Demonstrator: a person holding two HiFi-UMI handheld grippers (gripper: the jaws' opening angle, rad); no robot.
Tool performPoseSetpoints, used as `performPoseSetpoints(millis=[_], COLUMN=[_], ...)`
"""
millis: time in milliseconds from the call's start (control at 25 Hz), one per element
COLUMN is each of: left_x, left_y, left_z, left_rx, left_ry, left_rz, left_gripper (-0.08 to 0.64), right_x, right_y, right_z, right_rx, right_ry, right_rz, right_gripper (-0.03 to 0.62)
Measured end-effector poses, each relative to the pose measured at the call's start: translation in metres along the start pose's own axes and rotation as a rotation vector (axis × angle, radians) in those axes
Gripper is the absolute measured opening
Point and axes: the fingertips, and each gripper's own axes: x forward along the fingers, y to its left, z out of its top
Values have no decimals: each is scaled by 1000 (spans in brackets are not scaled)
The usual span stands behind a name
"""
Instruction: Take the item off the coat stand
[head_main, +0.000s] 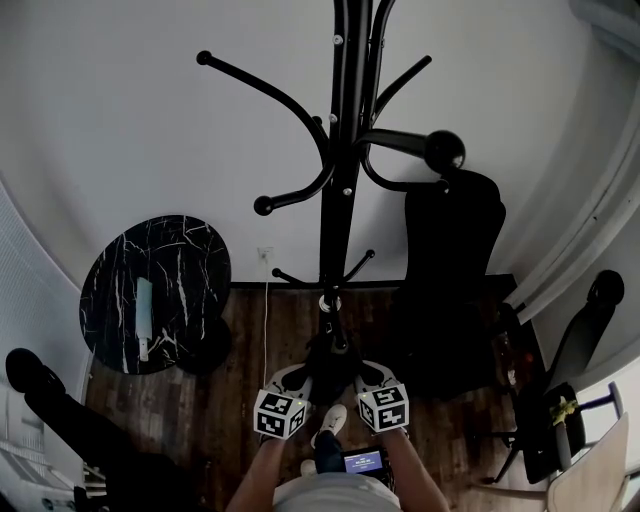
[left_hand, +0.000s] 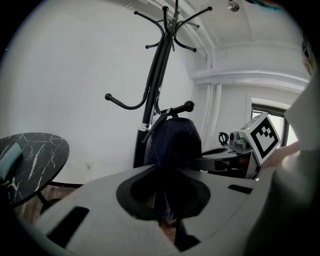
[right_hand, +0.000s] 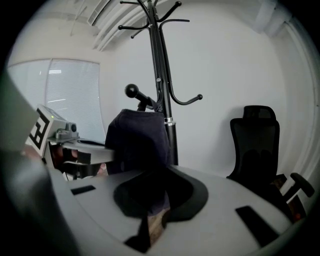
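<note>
While both jaws pinch the dark item, low at 6 o'clock of the coat stand pole, left gripper and right gripper should rise together, level, lifting it clear before drawing back.

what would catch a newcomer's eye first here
The tall black coat stand against the white wall, dead centre. In front of it, the left gripper and right gripper both clamp a dark cloth item. A black marbled round table sits at left.
</note>
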Motion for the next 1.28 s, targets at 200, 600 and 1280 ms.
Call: performPoseSetpoints(millis=[200,600,1280], left_x=[-8,-24,-42], left_y=[-7,-18,-32], left_z=[-1,-2,6], left_rx=[8,16,1], left_ry=[-3,-17,-56], left_rz=[-2,-5,-17], left_gripper=[31,31,31], right_x=[-8,-24,-43], right_y=[5,15,27], right_z=[-1,-3,1], right_rx=[-1,-9,-28], right_ry=[-6,-17,-31], right_rz=[0,-8,-12], right_gripper=[26,26,25])
